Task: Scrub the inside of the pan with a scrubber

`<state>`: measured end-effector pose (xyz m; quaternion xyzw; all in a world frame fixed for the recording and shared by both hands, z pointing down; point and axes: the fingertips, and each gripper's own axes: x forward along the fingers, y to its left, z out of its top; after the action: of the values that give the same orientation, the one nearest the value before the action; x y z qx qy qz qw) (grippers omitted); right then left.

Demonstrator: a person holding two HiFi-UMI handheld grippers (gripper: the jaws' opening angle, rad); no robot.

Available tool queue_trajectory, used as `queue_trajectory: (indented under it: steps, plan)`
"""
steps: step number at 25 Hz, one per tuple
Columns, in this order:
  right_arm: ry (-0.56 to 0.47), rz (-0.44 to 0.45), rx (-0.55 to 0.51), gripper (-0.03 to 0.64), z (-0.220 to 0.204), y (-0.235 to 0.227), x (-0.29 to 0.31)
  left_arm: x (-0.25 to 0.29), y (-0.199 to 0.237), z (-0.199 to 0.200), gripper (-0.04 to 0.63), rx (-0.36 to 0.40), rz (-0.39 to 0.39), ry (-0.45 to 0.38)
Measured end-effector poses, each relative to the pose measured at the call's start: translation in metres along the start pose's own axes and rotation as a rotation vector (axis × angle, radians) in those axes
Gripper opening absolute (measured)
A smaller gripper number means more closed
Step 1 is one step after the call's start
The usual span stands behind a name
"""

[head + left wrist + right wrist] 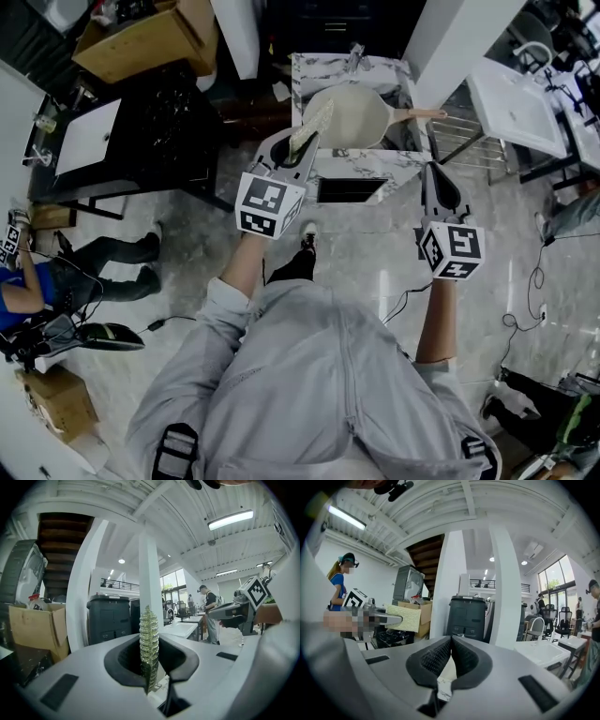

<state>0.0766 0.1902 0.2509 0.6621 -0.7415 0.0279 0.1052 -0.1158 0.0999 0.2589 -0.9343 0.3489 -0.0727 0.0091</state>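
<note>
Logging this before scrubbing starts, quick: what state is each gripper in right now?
Left gripper: closed on the scrubber.
Right gripper: closed, with nothing between its jaws.

Beneath me runs a pale, glossy stone floor. White pillars rise to a beamed white ceiling with strip lights — tall windows beyond, a dark staircase, a cardboard box.

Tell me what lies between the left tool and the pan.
Only the scrubber: the left tool is shut on it, and in the head view its free end overlaps the pan at its left rim. Whether they touch cannot be told.
</note>
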Motion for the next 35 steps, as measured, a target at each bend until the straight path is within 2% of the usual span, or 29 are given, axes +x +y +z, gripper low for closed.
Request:
queue_trajectory:
  steps: [9,13,18,29,35]
  plan:
    - [0.056,-0.009,0.015,0.035,0.006,-0.036,0.094,0.085,0.055,0.001,0.071,-0.014,-0.003,0.021]
    - [0.07,-0.023,0.007,0.035,0.014,-0.046,0.13,0.113,0.083,0.002,0.071,0.022,0.002,0.033]
    - [0.084,-0.032,-0.005,0.035,0.017,-0.052,0.165,0.137,0.111,0.0,0.071,0.042,0.003,0.041]
    - [0.136,-0.056,0.027,0.035,0.012,-0.056,0.229,0.179,0.164,-0.028,0.071,0.003,-0.019,0.088]
    - [0.161,-0.063,0.043,0.035,0.003,-0.06,0.246,0.193,0.176,-0.04,0.071,0.001,-0.025,0.108]
